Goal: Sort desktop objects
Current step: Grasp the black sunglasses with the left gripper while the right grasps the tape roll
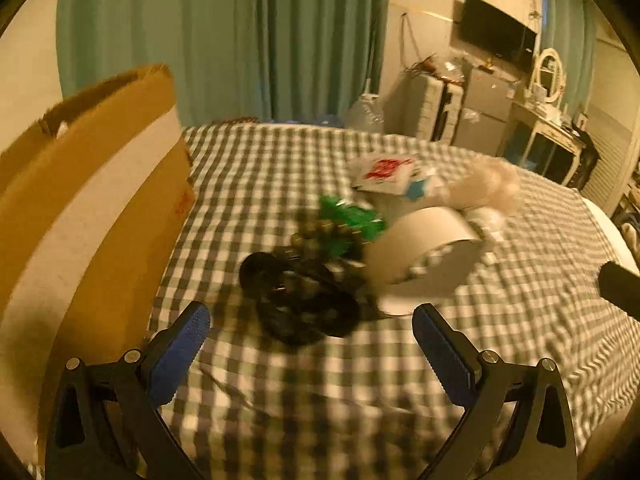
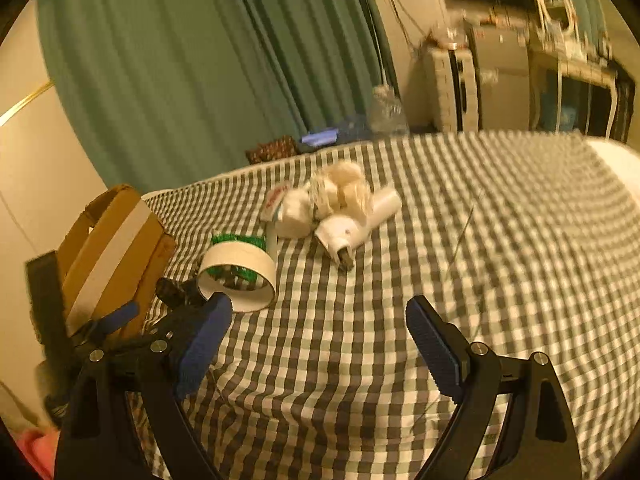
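On the checked cloth lies a heap: a black coiled cable, a green packet, a wide white tape roll, a red-and-white packet and crumpled plastic. My left gripper is open and empty, just short of the black cable. My right gripper is open and empty above bare cloth; the tape roll, a white bottle-like thing and crumpled plastic lie ahead. The left gripper shows at its left.
A cardboard box with white tape stands open at the left of the cloth; it also shows in the right wrist view. Green curtains hang behind. Cabinets and a screen stand at the far right, beyond the surface's edge.
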Tool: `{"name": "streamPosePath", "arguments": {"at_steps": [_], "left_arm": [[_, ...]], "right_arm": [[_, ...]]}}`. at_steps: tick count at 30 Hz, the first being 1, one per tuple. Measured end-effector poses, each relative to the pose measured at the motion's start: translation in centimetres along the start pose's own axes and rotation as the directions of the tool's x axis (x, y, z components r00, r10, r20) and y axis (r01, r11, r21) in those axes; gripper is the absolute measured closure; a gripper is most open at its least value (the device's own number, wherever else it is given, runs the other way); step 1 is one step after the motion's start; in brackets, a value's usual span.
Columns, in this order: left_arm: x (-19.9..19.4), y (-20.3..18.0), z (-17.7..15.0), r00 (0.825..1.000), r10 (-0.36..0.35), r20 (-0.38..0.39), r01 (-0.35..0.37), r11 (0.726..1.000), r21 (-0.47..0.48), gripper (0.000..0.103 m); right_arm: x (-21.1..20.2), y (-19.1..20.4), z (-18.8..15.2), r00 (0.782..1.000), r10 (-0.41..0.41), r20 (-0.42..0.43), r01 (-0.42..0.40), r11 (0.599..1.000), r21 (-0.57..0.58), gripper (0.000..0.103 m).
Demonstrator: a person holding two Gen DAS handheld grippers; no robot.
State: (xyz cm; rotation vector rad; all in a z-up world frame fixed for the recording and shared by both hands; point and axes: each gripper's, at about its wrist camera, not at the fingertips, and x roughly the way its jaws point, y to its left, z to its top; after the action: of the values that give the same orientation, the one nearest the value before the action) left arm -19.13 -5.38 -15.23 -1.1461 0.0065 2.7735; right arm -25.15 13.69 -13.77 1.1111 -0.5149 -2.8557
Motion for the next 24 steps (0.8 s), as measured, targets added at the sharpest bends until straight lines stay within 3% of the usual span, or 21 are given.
{"name": "streamPosePath", "arguments": {"at_steps": [5, 11, 13, 16, 20, 23, 24], "left_arm": [[1.8, 1.7, 0.3, 1.000, 0.005, 0.018, -0.004, 0.999, -0.033, 0.000], [4.0, 0.7, 0.2, 1.000, 0.005, 0.024, -0.007, 0.997, 0.082, 0.000], [4.8, 1.3, 0.3, 1.000, -0.004, 0.000, 0.004, 0.998, 0.055, 0.000], [5.2, 2.4, 0.3, 0.997, -0.073, -0.014, 0.073, 0.997, -0.012, 0.001], [5.6, 3.7, 0.3, 0.992, -0.120, -0.031, 0.117, 0.990, -0.085, 0.020], [5.7, 4.4, 0.1, 0.992, -0.124, -0.029, 0.120, 0.986, -0.117, 0.035], [5.8, 4.5, 0.1, 0.991, -0.129, -0.026, 0.125, 0.985, -0.122, 0.037]], "right_arm": [[2.2, -0.1, 0.7, 0.999, 0.036, -0.011, -0.036, 0.999, 0.022, 0.014], [5.2, 2.5, 1.7, 0.991, 0.130, -0.018, -0.130, 0.992, 0.009, 0.014], [6.2, 3.7, 1.9, 0.990, 0.138, -0.029, -0.138, 0.990, -0.003, 0.014], [8.1, 4.9, 1.9, 0.987, 0.149, -0.051, -0.150, 0.989, -0.002, 0.014], [10.3, 5.4, 1.6, 0.987, 0.148, -0.070, -0.145, 0.988, 0.046, 0.014], [12.2, 5.2, 1.1, 0.979, 0.153, -0.132, -0.142, 0.986, 0.091, 0.014], [12.7, 5.0, 0.8, 0.971, 0.193, -0.142, -0.178, 0.977, 0.113, 0.014]]}}
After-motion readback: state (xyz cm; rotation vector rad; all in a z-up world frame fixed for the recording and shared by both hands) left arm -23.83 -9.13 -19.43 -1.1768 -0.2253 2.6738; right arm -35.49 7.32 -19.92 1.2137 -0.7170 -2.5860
